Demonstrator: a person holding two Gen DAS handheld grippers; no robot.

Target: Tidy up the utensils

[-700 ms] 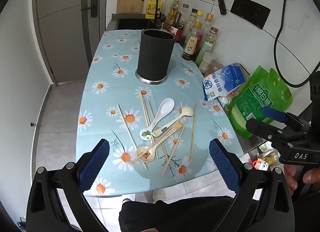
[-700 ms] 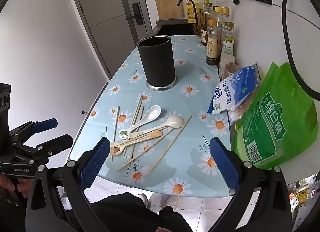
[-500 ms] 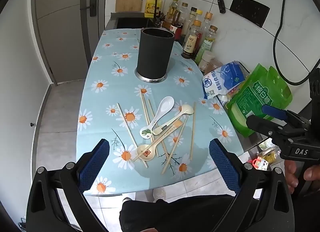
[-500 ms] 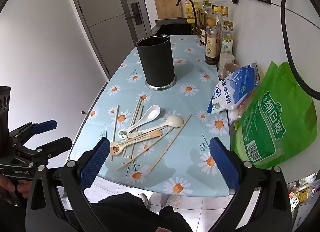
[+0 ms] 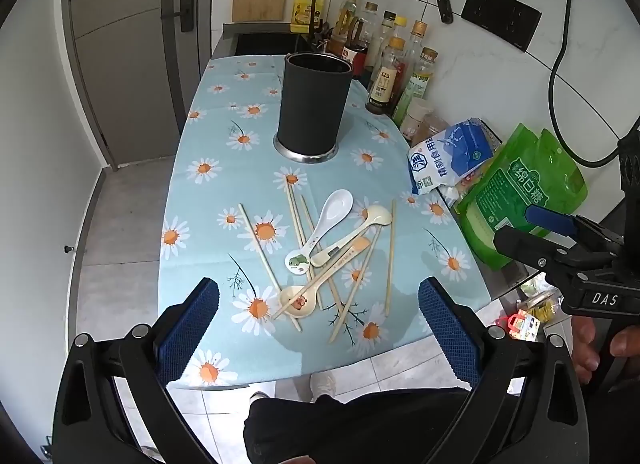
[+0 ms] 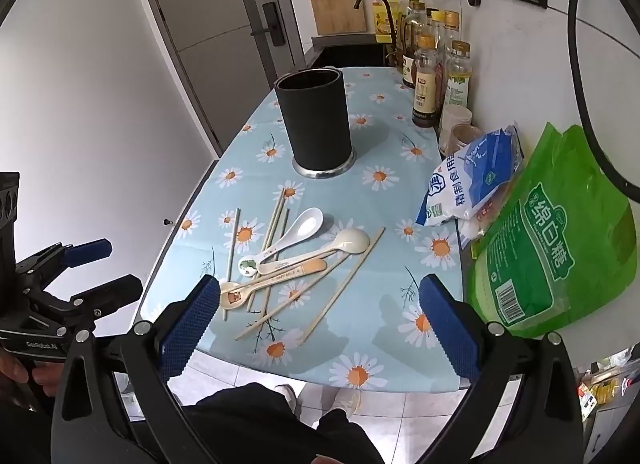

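Observation:
A black utensil holder (image 5: 314, 106) (image 6: 316, 124) stands upright mid-table. Nearer me lies a heap of utensils: a white spoon (image 5: 326, 224) (image 6: 292, 234), a cream spoon (image 5: 356, 232) (image 6: 332, 248), a small wooden spoon (image 5: 308, 296) (image 6: 256, 284) and several wooden chopsticks (image 5: 390, 256) (image 6: 344, 284). My left gripper (image 5: 318, 326) is open and empty, above the table's near edge just short of the heap. My right gripper (image 6: 320, 324) is open and empty, also above the near edge. Each gripper shows in the other's view, left (image 6: 86, 268) and right (image 5: 556, 236).
The table (image 5: 208, 192) has a blue daisy cloth. Bottles (image 5: 400, 64) stand along the back right wall. A blue-white bag (image 5: 452, 156) (image 6: 476, 180) and a green bag (image 5: 524, 188) (image 6: 560, 232) lie at the right edge. A sink (image 5: 264, 38) is behind.
Both grippers have drifted slightly forward toward the table. The utensils have not moved.

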